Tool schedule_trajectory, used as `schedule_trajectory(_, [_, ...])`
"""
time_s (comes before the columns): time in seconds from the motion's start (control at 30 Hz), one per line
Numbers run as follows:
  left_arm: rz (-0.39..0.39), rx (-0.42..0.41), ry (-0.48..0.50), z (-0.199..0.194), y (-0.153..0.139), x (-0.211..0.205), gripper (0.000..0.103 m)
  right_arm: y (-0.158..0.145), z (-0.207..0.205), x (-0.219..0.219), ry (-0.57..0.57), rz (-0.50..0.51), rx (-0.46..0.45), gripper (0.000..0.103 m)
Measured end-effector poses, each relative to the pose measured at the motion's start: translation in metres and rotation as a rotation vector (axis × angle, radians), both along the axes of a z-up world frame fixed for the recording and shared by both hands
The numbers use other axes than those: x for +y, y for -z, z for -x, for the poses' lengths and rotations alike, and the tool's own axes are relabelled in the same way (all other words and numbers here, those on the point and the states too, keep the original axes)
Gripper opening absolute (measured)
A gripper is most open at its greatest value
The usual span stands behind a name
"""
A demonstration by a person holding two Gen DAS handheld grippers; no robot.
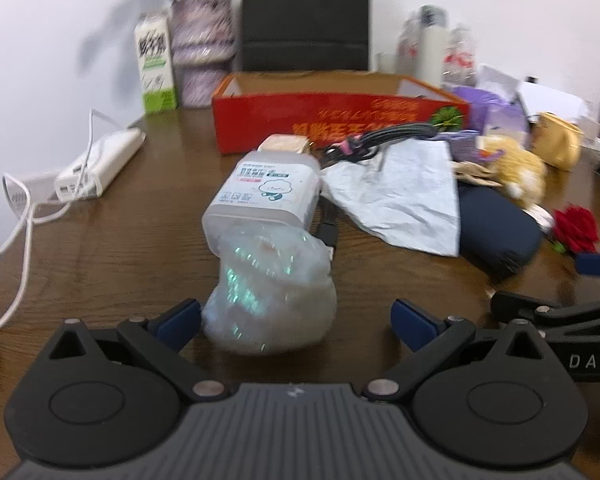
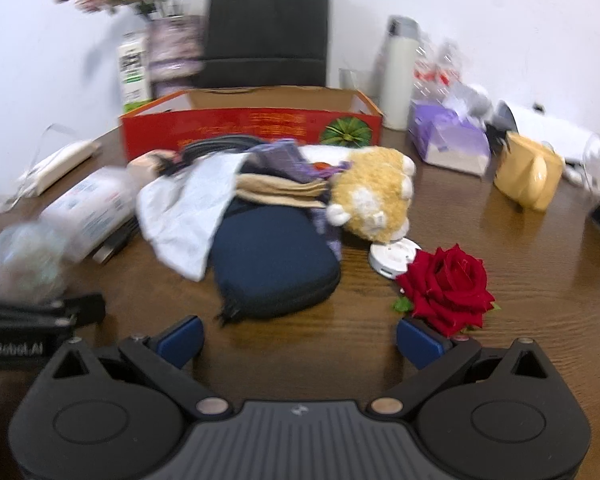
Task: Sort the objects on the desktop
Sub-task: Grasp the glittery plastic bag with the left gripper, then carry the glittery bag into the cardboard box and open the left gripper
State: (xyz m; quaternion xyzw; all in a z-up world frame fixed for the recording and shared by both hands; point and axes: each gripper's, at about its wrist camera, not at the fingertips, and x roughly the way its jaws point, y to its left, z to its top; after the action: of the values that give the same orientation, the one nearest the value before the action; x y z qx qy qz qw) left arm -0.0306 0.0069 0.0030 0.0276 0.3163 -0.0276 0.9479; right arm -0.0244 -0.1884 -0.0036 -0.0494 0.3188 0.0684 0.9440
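A crumpled clear plastic bag (image 1: 270, 292) lies on the brown table between the wide-apart fingers of my left gripper (image 1: 296, 322), which is open. Behind the bag lies a tipped white bottle (image 1: 266, 190) with a beige cap. My right gripper (image 2: 300, 344) is open over bare wood, just in front of a dark blue zip case (image 2: 274, 260). A red rose (image 2: 448, 286) lies by its right finger (image 2: 418, 344). A grey cloth (image 2: 188, 208), black cables (image 1: 384, 138), a yellow plush toy (image 2: 374, 196) and a red cardboard box (image 2: 252, 128) sit behind.
A white power strip (image 1: 100, 166) with cords lies at the left. A milk carton (image 1: 156, 68), flower vase (image 1: 202, 50) and black chair back (image 2: 266, 28) stand at the rear. A white flask (image 2: 398, 76), tissue pack (image 2: 446, 138), yellow mug (image 2: 528, 174) and white round disc (image 2: 392, 256) are right.
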Motion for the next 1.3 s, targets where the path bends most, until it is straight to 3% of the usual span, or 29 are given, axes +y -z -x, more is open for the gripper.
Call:
schedule_trajectory(0.1, [0.003,-0.053,-0.006,0.006,-0.007,0.01,0.103,-0.012,0.011,-0.001,-0.094,-0.04,-0.038,0.102])
schedule_trajectory(0.27, [0.125,-0.055,-0.1,-0.013,-0.018,0.032,0.102,-0.021,-0.016,0.005,-0.119,-0.004,-0.126,0.1])
schedule_trajectory(0.3, [0.144,-0.04,-0.098,-0.016,-0.017,0.035,0.091,-0.019,-0.028,0.004,-0.12,0.001,-0.114,0.091])
schedule_trajectory(0.33, [0.156,-0.028,-0.097,-0.017,-0.016,0.037,0.082,-0.017,-0.038,0.004,-0.122,-0.007,-0.096,0.087])
schedule_trajectory(0.37, [0.164,-0.018,-0.09,-0.016,-0.015,0.037,0.064,-0.014,-0.046,0.003,-0.127,-0.024,-0.067,0.084])
schedule_trajectory(0.4, [0.163,-0.013,-0.081,-0.014,-0.013,0.037,0.054,-0.011,-0.055,0.002,-0.13,-0.04,-0.032,0.083])
schedule_trajectory(0.5, [0.086,-0.023,-0.039,-0.004,-0.01,0.025,0.045,-0.008,-0.054,-0.003,-0.119,-0.064,-0.015,0.069])
schedule_trajectory(0.57, [0.053,-0.037,0.0,0.007,-0.012,0.014,0.044,-0.011,-0.036,-0.007,-0.124,-0.07,0.002,0.068])
schedule_trajectory(0.67, [0.066,-0.028,0.088,0.028,-0.017,0.0,0.044,-0.014,0.009,-0.012,-0.133,-0.022,0.038,0.069])
schedule_trajectory(0.77, [0.079,0.004,0.159,0.04,-0.014,-0.013,0.053,-0.015,0.045,-0.021,-0.141,0.021,0.082,0.075])
schedule_trajectory(0.83, [0.071,0.008,0.182,0.041,-0.01,-0.02,0.055,-0.017,0.054,-0.024,-0.14,0.022,0.103,0.088])
schedule_trajectory(0.97, [0.067,0.001,0.153,0.039,-0.01,-0.017,0.055,-0.021,0.048,-0.021,-0.147,0.015,0.067,0.09])
schedule_trajectory(1.03, [0.088,0.005,0.141,0.036,-0.011,-0.01,0.051,-0.015,0.036,-0.017,-0.143,0.009,0.089,0.087])
schedule_trajectory(1.07, [0.098,0.012,0.138,0.034,-0.011,-0.008,0.042,-0.013,0.032,-0.016,-0.138,0.001,0.096,0.083])
schedule_trajectory(1.1, [0.109,0.018,0.139,0.032,-0.011,-0.005,0.039,-0.013,0.028,-0.016,-0.14,-0.03,0.093,0.07])
schedule_trajectory(1.17, [0.113,0.006,0.148,0.032,-0.015,-0.004,0.037,-0.018,0.023,-0.013,-0.124,-0.033,0.094,0.063])
schedule_trajectory(1.23, [0.115,-0.047,0.15,0.037,-0.028,-0.001,0.037,-0.03,0.023,-0.017,-0.121,-0.077,0.08,0.06])
schedule_trajectory(1.3, [0.118,-0.106,0.144,0.038,-0.043,0.004,0.037,-0.046,0.024,-0.036,-0.126,-0.197,0.08,0.06])
